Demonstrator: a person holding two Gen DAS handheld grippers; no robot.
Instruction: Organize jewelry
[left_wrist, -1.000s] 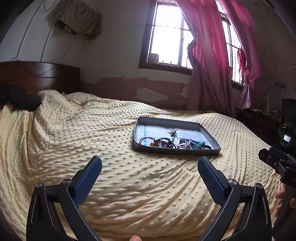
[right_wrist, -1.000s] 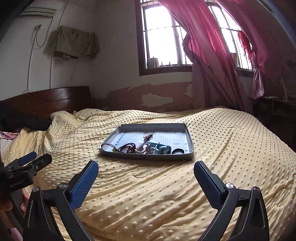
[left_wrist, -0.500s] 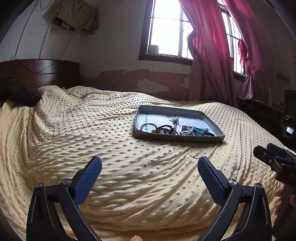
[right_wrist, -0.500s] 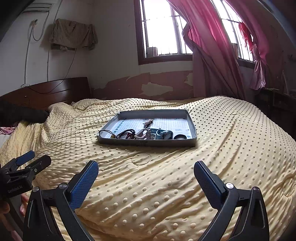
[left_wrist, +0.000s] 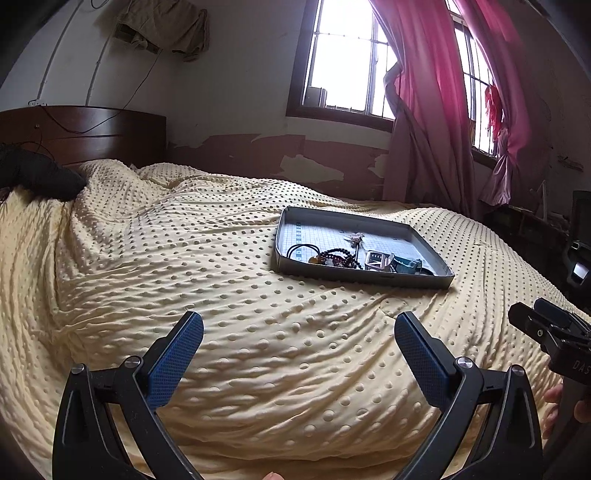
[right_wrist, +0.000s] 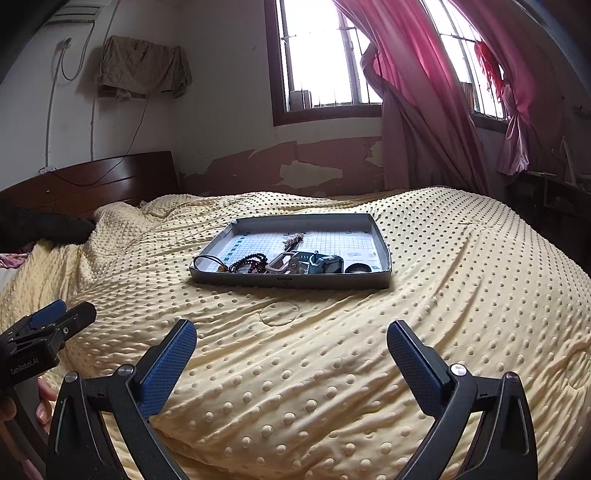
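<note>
A shallow grey tray (left_wrist: 369, 277) (right_wrist: 295, 282) rests on the yellow dotted bedspread (left_wrist: 258, 332) (right_wrist: 295, 350). Jewelry is heaped along its near side: a black cord loop (left_wrist: 301, 249) (right_wrist: 207, 258), dark red beads (left_wrist: 338, 255) (right_wrist: 251, 263), a silver buckle piece (left_wrist: 376, 258) (right_wrist: 286, 262), a teal item (left_wrist: 404, 264) (right_wrist: 325, 265) and a dark ring (right_wrist: 357, 268). My left gripper (left_wrist: 298, 349) hovers open well short of the tray, nothing between its blue pads (left_wrist: 177, 358). My right gripper (right_wrist: 291, 354) is open too, empty, facing the tray from the near side.
A dark wooden headboard (left_wrist: 85, 136) and a black cloth (left_wrist: 37, 177) lie at the bed's left end. Windows with pink curtains (left_wrist: 424, 110) stand behind the bed. Dark furniture (right_wrist: 546, 210) sits at the right. Each view shows the other gripper at its side edge.
Both views have shifted slightly; the tray sits a little lower and nearer in the frames than half a second ago. Both grippers stay open and empty.
</note>
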